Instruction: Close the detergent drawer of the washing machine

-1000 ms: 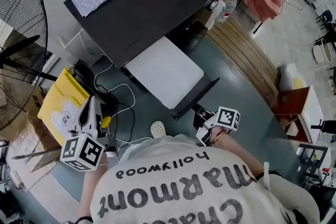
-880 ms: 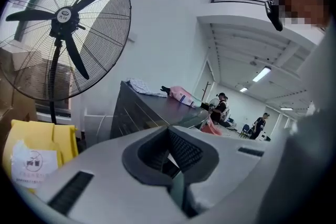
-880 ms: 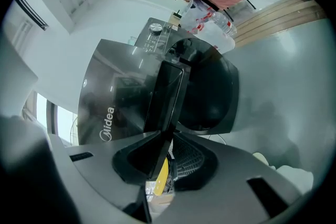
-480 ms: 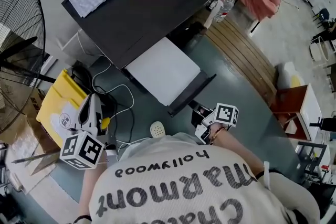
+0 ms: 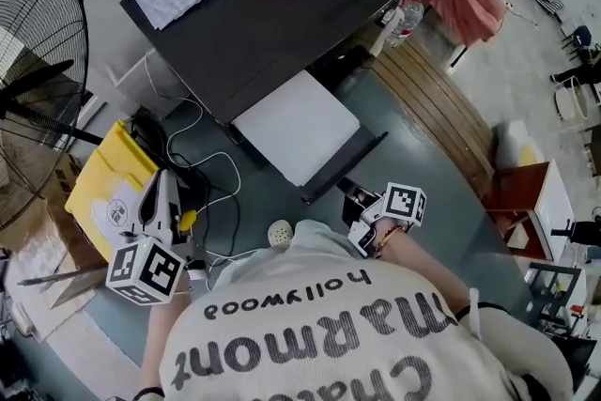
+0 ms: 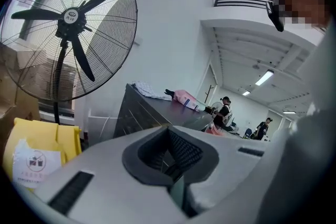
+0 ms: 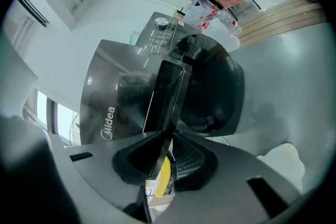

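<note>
Dark grey front-loading washing machine [image 5: 272, 23] standing on the grey-green floor [image 5: 441, 192], flat dark top seen from above. Glossy front with a pale Midea logo [image 7: 107, 124] and a round dark door [image 7: 210, 92] in the right gripper view.

Detergent drawer [image 5: 296, 127] open, pulled far out and level from the left end of the machine's front edge. Flat white rectangular body, capped by a long dark front panel [image 5: 349, 166] set crosswise and wider than the body. Seen edge-on in the right gripper view [image 7: 167, 97]: thin, dark, well clear of the machine's front.
</note>
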